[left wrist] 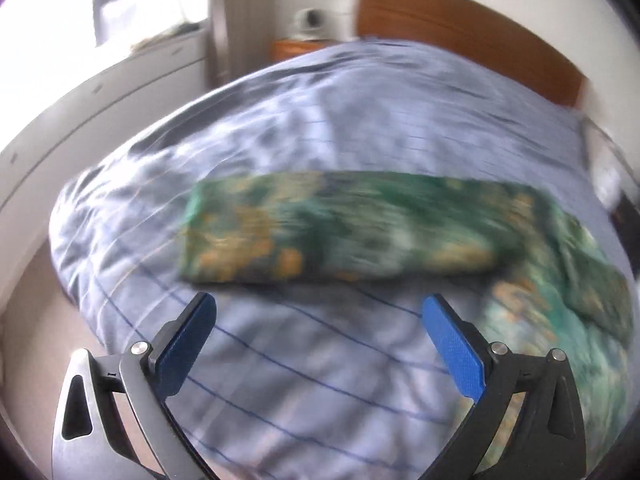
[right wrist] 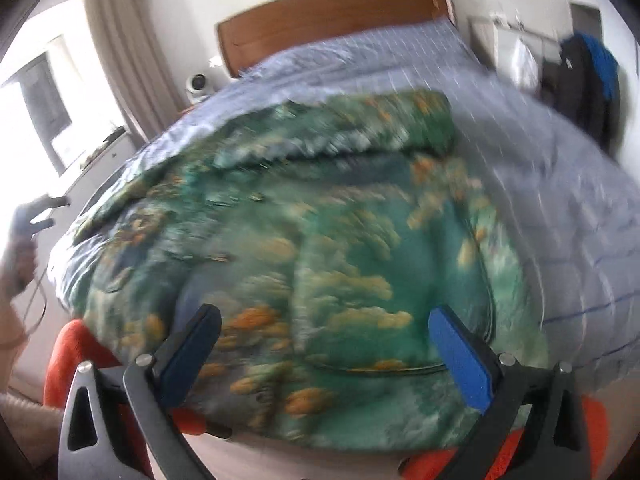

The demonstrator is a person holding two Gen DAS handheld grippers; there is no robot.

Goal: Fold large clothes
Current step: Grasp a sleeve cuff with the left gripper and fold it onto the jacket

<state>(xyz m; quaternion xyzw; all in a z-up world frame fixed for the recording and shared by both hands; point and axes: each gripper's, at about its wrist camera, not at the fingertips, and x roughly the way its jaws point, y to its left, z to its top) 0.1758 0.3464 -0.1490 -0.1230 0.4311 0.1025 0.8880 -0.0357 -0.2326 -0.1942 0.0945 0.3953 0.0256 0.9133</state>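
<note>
Right wrist view: a big green cloth (right wrist: 320,248) with orange and yellow patches lies spread on the bed (right wrist: 560,208). Its far edge is folded over into a thick roll. Its near edge hangs close to the foot of the bed. The picture is blurry, so small details are hard to see. The right gripper (right wrist: 324,344) is above the near part of the cloth. Its blue fingers (right wrist: 460,360) are spread wide and hold nothing.

In the left wrist view the folded part of the cloth (left wrist: 340,228) looks like a long green band lying across the bed. The left gripper (left wrist: 320,340) is over the striped blue cover (left wrist: 280,380), just beside the cloth. Its fingers (left wrist: 452,344) are spread wide too, with nothing between them.

Behind the bed stands a brown wooden headboard (right wrist: 332,16). A small round white thing (right wrist: 198,84) sits next to it. A curtain (right wrist: 120,48) hangs by the bright window (right wrist: 40,112).
</note>
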